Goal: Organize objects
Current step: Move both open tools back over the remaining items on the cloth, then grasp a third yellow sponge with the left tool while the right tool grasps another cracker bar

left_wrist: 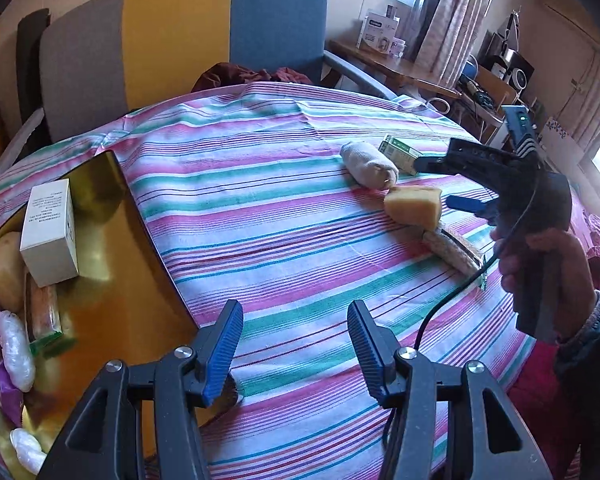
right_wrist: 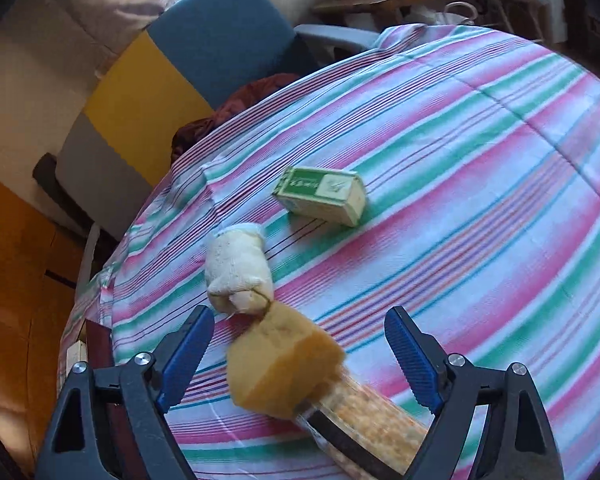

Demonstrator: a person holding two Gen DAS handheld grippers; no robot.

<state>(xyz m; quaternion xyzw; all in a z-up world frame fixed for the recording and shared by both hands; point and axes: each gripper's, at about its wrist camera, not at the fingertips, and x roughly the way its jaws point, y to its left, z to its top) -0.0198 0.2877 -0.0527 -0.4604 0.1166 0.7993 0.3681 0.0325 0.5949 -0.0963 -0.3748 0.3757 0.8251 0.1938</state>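
Observation:
On the striped tablecloth (left_wrist: 284,208) lie a yellow sponge block (right_wrist: 284,368), a rolled white sock (right_wrist: 238,272), a green box (right_wrist: 324,196) and a long snack packet (right_wrist: 376,416) partly under the sponge. My right gripper (right_wrist: 300,312) stands open around the sponge, with a gap on each side. In the left wrist view the right gripper (left_wrist: 436,182) hovers over the sponge (left_wrist: 412,204), beside the sock (left_wrist: 368,164). My left gripper (left_wrist: 295,306) is open over bare cloth, with nothing between its fingers. The gold tray (left_wrist: 112,240) at left holds a white box (left_wrist: 50,236) and several small items.
A grey, yellow and blue chair (left_wrist: 180,32) stands behind the table, with a dark red cloth (left_wrist: 252,74) on its seat. A wooden desk (left_wrist: 380,60) with boxes is at the back right. A person's hand (left_wrist: 540,264) holds the right gripper; its cable (left_wrist: 440,312) hangs over the cloth.

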